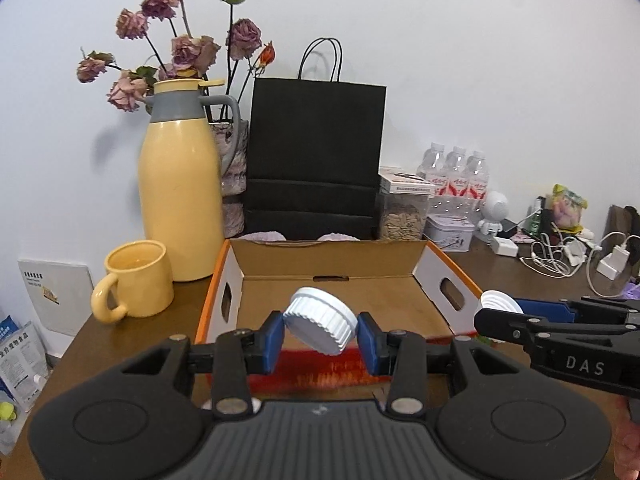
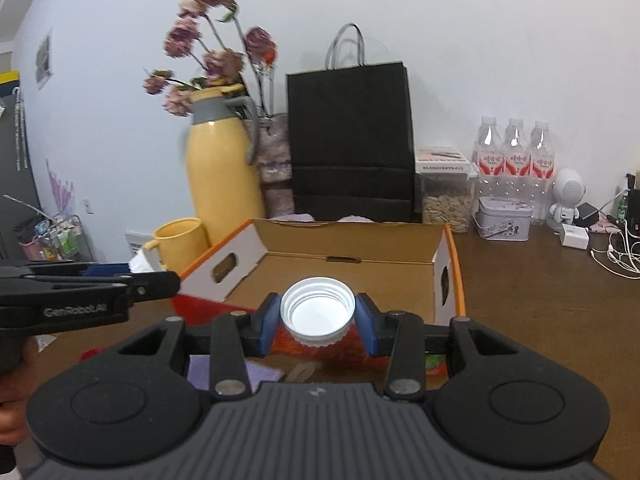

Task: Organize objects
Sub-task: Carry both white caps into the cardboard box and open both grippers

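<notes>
My left gripper [image 1: 321, 338] is shut on a white ribbed cap [image 1: 320, 320], tilted with its closed top towards me, above the near edge of an open cardboard box [image 1: 328, 264] with orange sides. My right gripper [image 2: 318, 314] is shut on a second white cap [image 2: 318, 306], open side up, in front of the same box [image 2: 348, 240]. The right gripper also shows at the right of the left wrist view [image 1: 500, 310], and the left gripper at the left of the right wrist view [image 2: 132, 276]. The inside of the box looks bare.
A yellow mug [image 1: 136, 280] and a yellow thermos jug [image 1: 180, 192] stand left of the box. A black paper bag [image 1: 316, 160], dried roses [image 1: 180, 40], a seed jar [image 1: 402, 216], a tin [image 1: 450, 232], water bottles [image 1: 456, 172] and chargers with cables [image 1: 568, 256] line the back and right.
</notes>
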Available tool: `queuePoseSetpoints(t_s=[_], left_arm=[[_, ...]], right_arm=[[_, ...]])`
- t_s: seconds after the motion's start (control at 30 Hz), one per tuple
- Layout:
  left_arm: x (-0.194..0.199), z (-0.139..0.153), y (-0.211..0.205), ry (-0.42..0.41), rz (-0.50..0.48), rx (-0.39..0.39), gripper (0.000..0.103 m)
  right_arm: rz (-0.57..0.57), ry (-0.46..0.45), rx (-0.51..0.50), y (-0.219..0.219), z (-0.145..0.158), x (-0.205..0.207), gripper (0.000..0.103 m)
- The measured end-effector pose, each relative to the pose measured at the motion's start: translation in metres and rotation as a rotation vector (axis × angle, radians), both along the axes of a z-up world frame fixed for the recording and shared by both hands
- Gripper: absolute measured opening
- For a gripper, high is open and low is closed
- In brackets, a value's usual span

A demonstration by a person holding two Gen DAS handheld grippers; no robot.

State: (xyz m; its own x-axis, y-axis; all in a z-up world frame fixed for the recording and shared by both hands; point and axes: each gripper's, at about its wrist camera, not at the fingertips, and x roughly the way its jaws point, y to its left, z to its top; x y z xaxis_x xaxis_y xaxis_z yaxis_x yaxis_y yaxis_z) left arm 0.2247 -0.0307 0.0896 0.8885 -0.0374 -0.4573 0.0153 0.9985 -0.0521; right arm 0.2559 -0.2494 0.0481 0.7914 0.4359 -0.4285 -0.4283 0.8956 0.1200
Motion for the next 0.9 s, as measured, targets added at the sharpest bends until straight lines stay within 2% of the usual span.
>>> queuePoseSetpoints(t_s=[0.23, 0.53, 0.9], left_arm=[[0.059, -0.005, 0.0, 0.056, 0.024, 0.01, 0.038], [0.136, -0.033, 0.003, 0.164, 0.087, 0.04, 0.038], [0.175, -0.063, 0.009, 0.247, 0.111, 0.065, 0.038]], right_arm=[[-0.024, 0.066, -0.019, 0.004, -0.009, 0.062, 0.041], [-0.029, 0.139, -0.071, 0.023, -0.038, 0.125, 0.041], [-0.044, 0.201, -0.113, 0.032, -0.066, 0.166, 0.041]])
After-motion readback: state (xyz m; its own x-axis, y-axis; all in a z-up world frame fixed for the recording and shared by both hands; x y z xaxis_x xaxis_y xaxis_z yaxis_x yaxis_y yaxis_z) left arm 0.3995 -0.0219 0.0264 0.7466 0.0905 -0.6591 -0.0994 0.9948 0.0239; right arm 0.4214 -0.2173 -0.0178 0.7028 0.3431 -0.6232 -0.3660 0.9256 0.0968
